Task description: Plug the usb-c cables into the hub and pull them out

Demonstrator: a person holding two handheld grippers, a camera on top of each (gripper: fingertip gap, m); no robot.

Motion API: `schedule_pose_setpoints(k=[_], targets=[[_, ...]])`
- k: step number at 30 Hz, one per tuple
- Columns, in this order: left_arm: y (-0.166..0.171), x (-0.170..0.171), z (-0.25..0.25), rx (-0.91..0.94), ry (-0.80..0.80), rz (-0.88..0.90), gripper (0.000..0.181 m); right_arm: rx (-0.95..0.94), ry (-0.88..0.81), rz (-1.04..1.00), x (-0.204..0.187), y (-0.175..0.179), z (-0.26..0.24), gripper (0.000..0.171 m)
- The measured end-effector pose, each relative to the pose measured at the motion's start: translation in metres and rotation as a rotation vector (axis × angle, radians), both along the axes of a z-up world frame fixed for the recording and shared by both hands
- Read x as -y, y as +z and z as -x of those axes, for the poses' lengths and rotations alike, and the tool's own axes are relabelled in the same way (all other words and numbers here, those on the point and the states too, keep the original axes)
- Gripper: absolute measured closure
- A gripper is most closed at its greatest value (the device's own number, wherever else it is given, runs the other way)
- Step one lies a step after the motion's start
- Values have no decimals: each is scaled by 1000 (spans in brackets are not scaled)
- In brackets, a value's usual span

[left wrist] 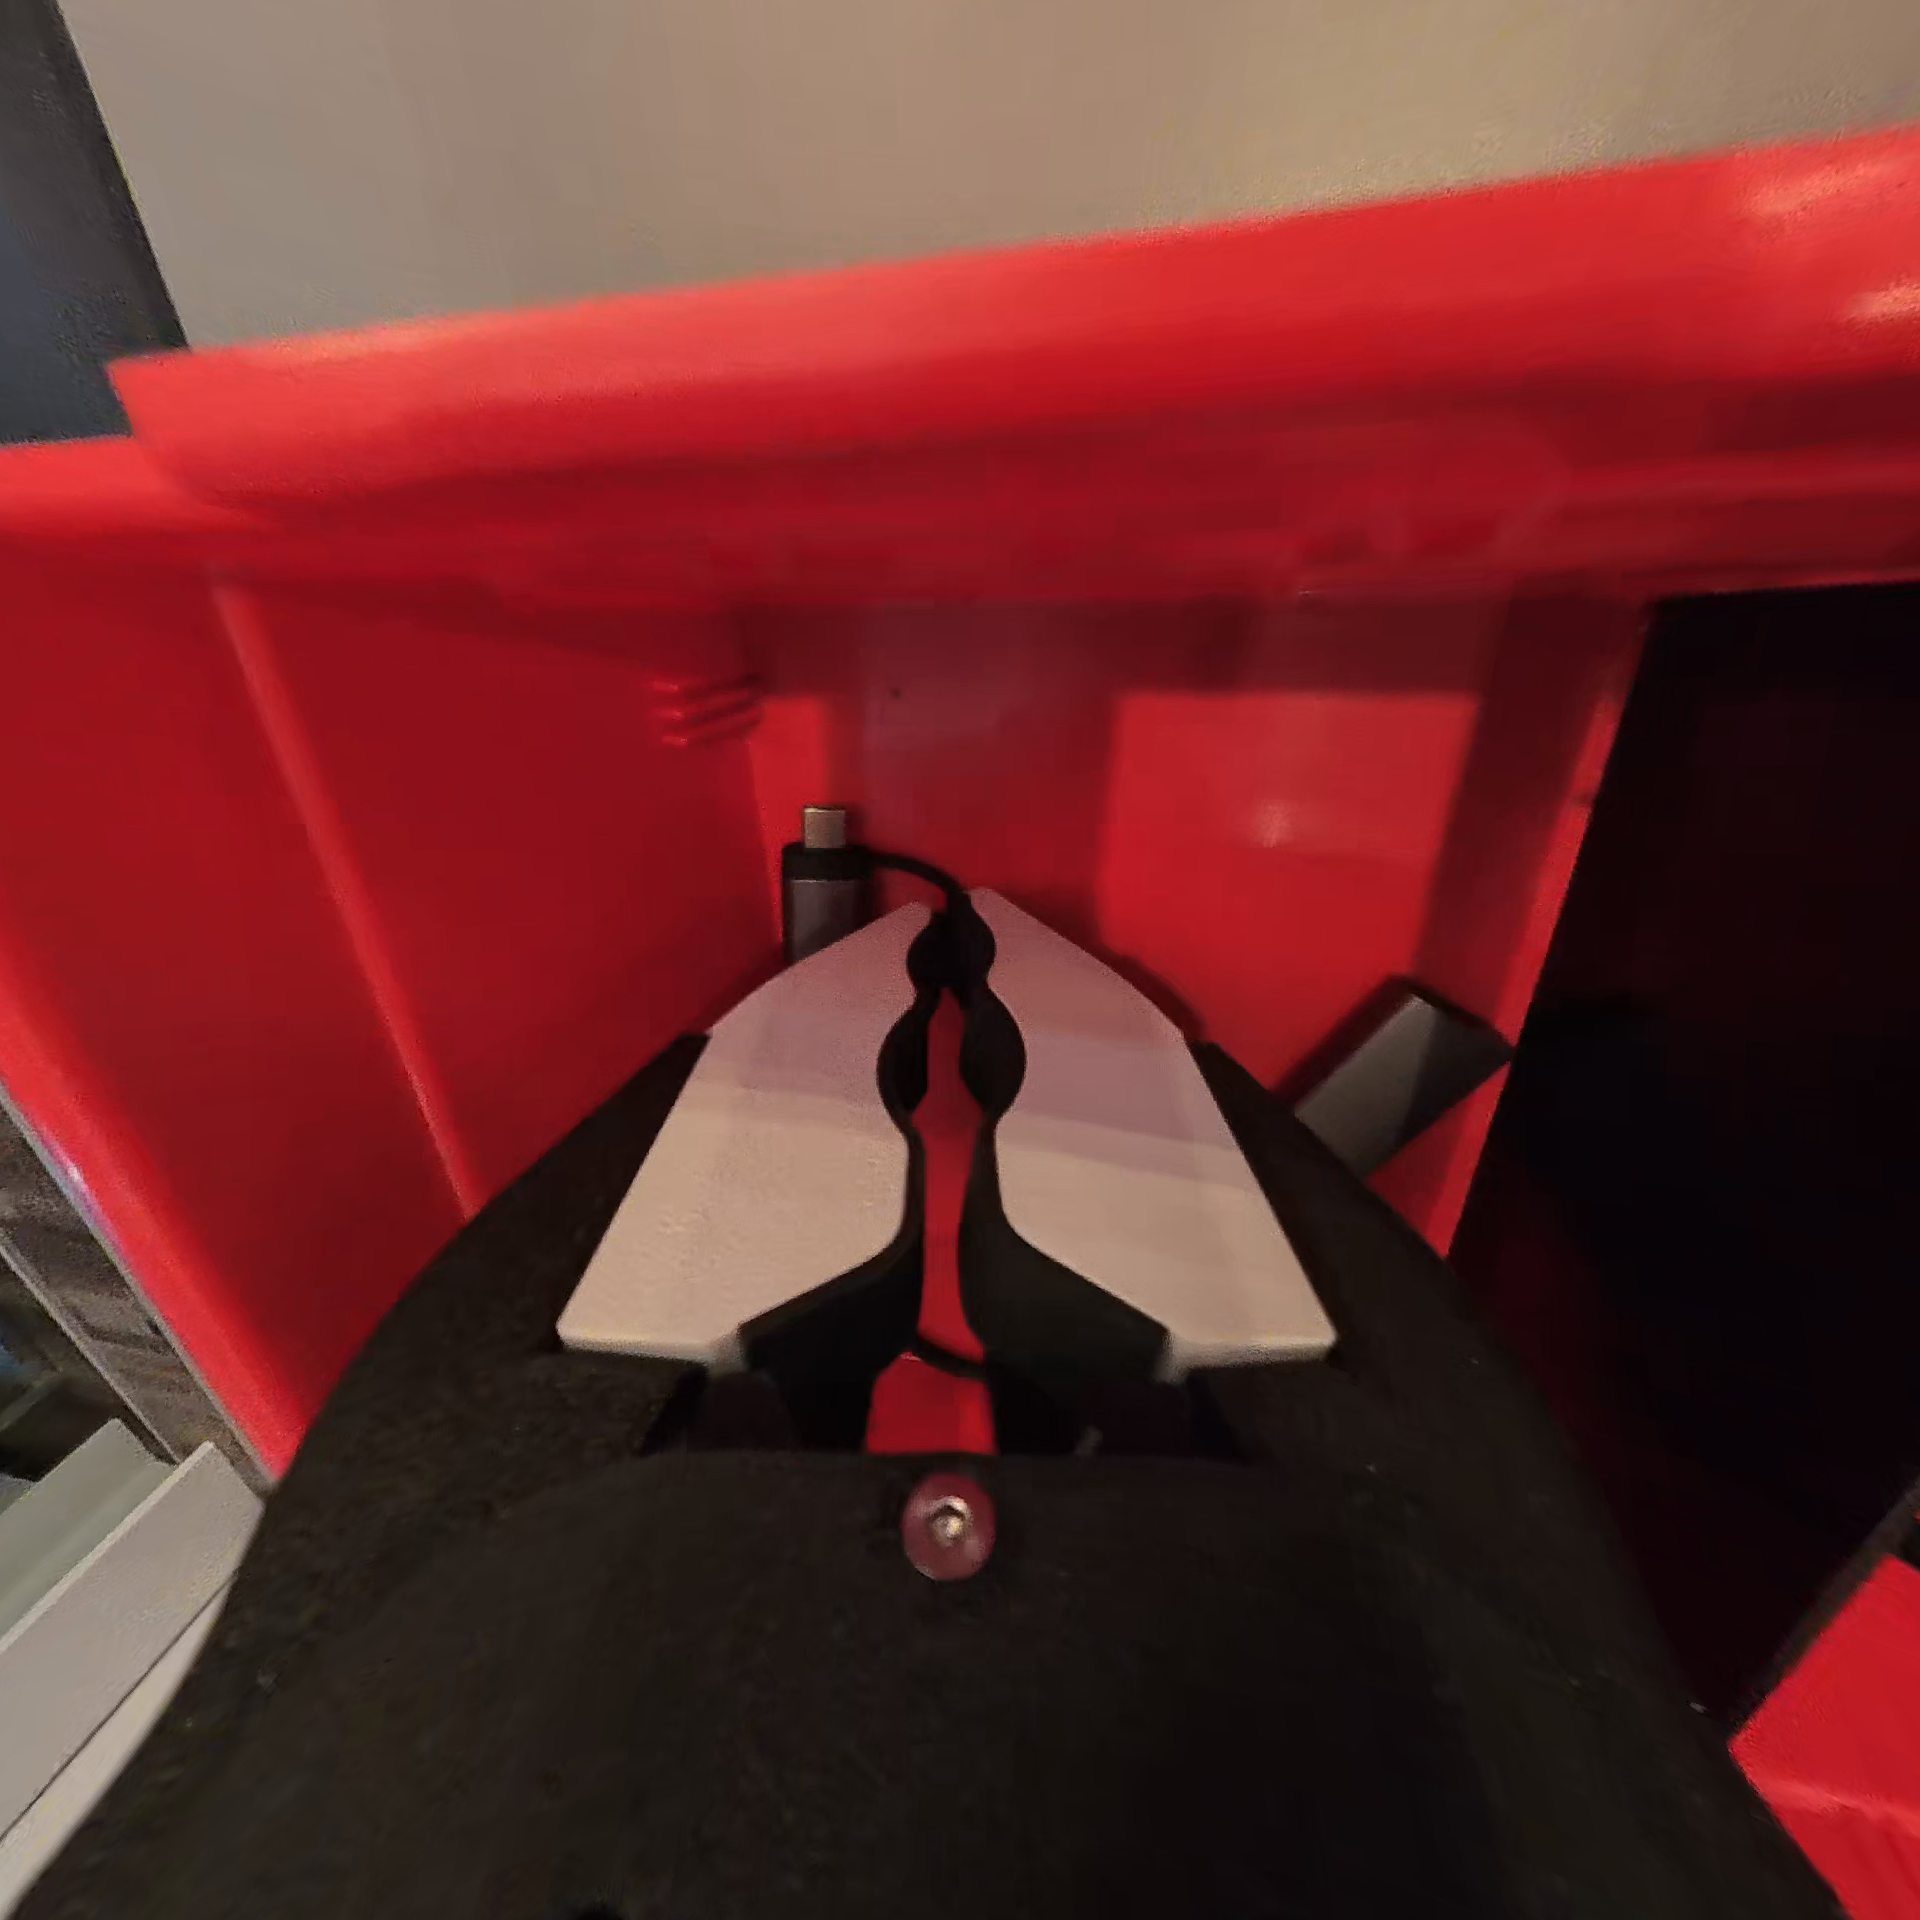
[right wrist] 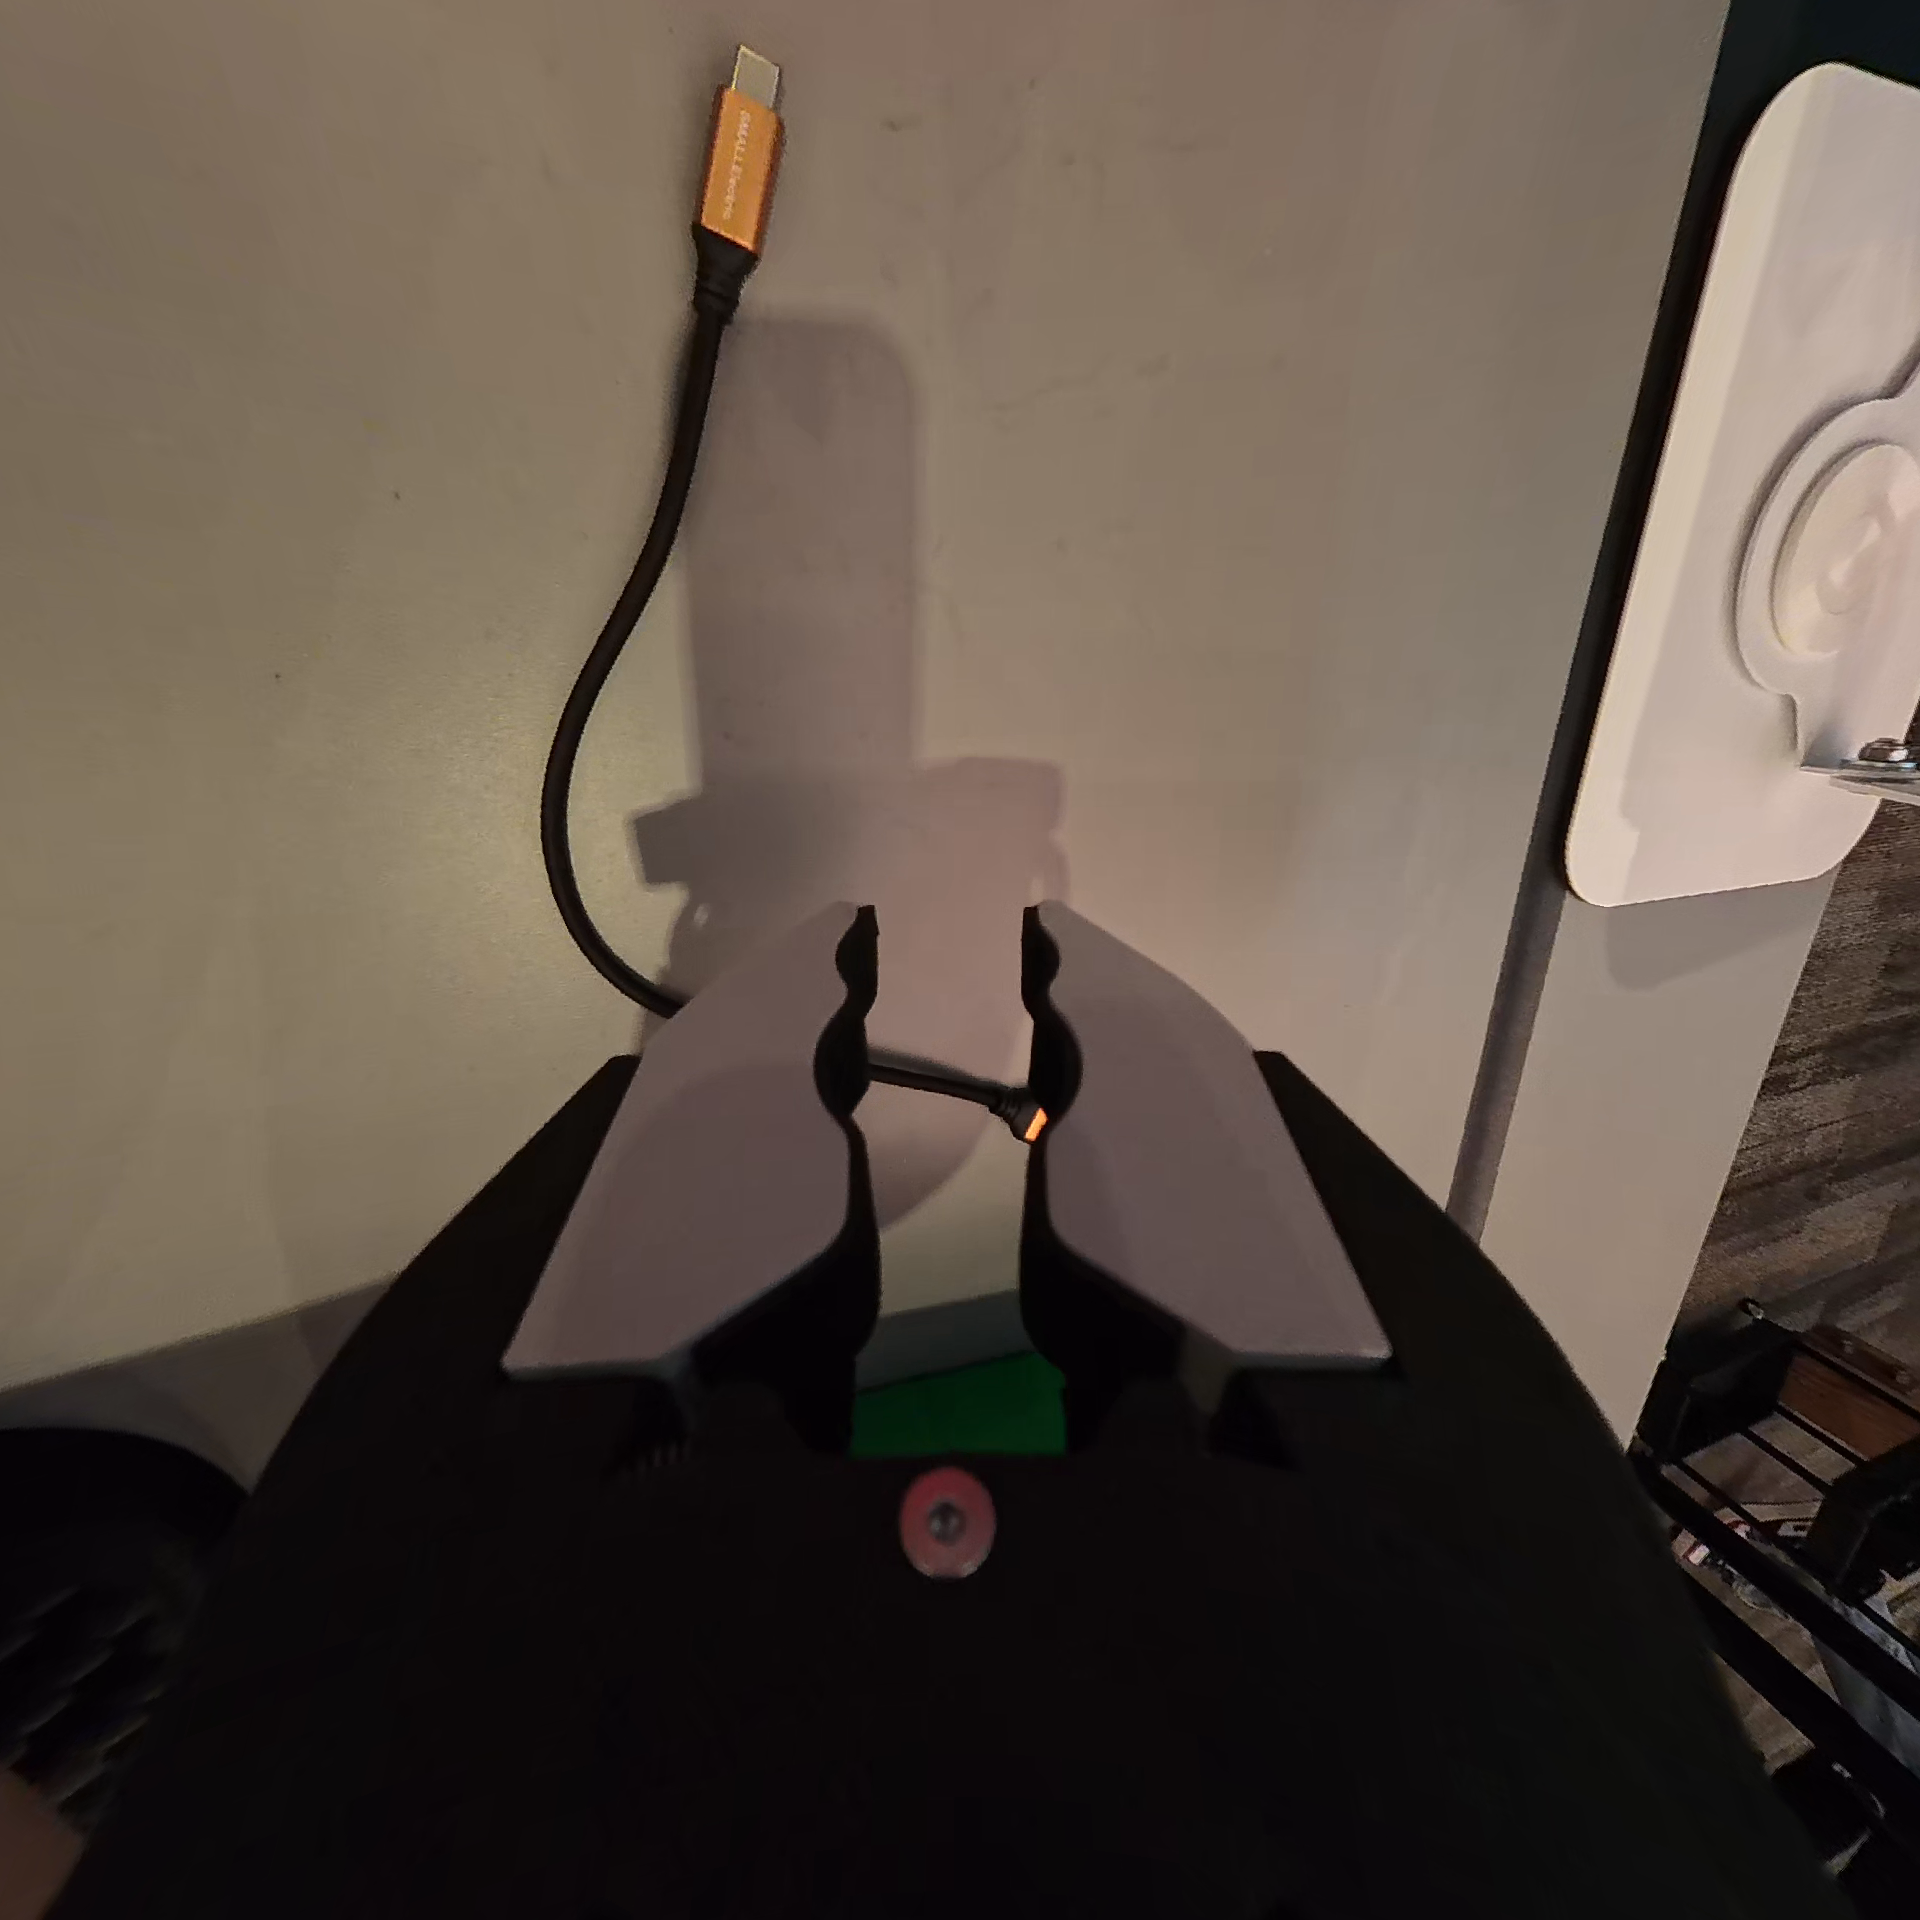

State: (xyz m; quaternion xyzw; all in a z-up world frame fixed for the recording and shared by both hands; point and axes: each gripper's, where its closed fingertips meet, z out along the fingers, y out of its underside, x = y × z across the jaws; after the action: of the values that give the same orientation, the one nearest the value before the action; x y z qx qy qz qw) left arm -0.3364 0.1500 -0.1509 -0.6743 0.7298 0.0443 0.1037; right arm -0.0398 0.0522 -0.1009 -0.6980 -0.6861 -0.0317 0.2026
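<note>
**Left hand-held gripper pinches a thin cable in a red bin; right one straddles an orange-plugged cable**

Left wrist view: the left hand-held gripper (left wrist: 951, 914) fills the lower half of the frame, pointing into a red plastic bin (left wrist: 416, 883). Its jaws are nearly closed, clenched on a thin black cord (left wrist: 935, 883) that runs between the tips. Just beyond the tips, slightly left of centre, a grey USB-C plug (left wrist: 821, 883) stands upright against the bin's back wall, metal tip upward; the cord leads into its side. To the lower right of the fingers lies a grey block (left wrist: 1403, 1070), possibly the hub, though that cannot be told for sure.

Right wrist view: the right hand-held gripper (right wrist: 940, 920) points across a pale tabletop (right wrist: 1247, 416). Its jaws are partly open and grip nothing. A black cable (right wrist: 623, 644) curves from the upper left of the frame, where its orange USB-C plug (right wrist: 740, 166) lies with long axis pointing up the frame, down under the left finger. It crosses the gap between the fingers, and a second orange end (right wrist: 1032, 1124) shows at the right finger's inner face; contact there cannot be told. A white plate (right wrist: 1714, 520) sits at the right edge.

The right hand-held gripper appears nearer this cable, already astride it.
</note>
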Motion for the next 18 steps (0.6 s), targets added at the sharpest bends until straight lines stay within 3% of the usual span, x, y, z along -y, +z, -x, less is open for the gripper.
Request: schedule_pose_setpoints(k=[7,11,13,15,18], targets=[[1,-13,2,5,6,-113,181,-4,10,-2,2,2,2,144],[1,2,2,44,49,19,179,-4,8,1,1,1,2,144],[-2,6,2,56,92,86,158,0,9,3,2,0,2,144],[-4,6,0,84,127,135,156,5,11,3,2,0,3,144],[-4,4,-1,84,145,174,168,4,11,5,3,0,3,144]])
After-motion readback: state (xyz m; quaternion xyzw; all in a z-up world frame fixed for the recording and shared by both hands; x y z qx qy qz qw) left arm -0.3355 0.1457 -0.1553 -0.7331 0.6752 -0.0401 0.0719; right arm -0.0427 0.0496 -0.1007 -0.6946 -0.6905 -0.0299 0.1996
